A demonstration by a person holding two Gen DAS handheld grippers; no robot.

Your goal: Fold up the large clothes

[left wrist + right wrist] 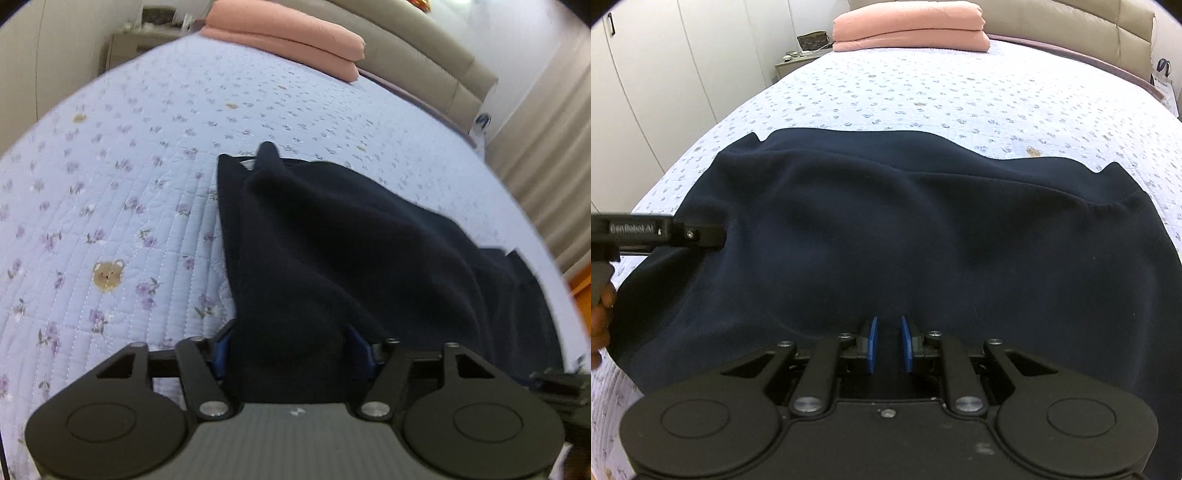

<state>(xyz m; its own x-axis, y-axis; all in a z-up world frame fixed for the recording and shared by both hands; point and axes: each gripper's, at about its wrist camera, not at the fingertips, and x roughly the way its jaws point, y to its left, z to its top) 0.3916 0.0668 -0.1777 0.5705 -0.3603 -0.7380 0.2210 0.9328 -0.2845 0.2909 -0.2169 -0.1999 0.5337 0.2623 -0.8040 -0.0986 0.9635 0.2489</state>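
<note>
Bedspread (923,85), pale and floral, lay beneath a dark navy garment (886,229) spread across its near half. Left gripper (288,354) clamped bunched fabric between wide-set fingers; right gripper (888,345) pinched a thin fold.

Navy garment (886,229) across floral quilt (923,92), right gripper (888,345) fingers (872,343) pinching its near edge.
</note>
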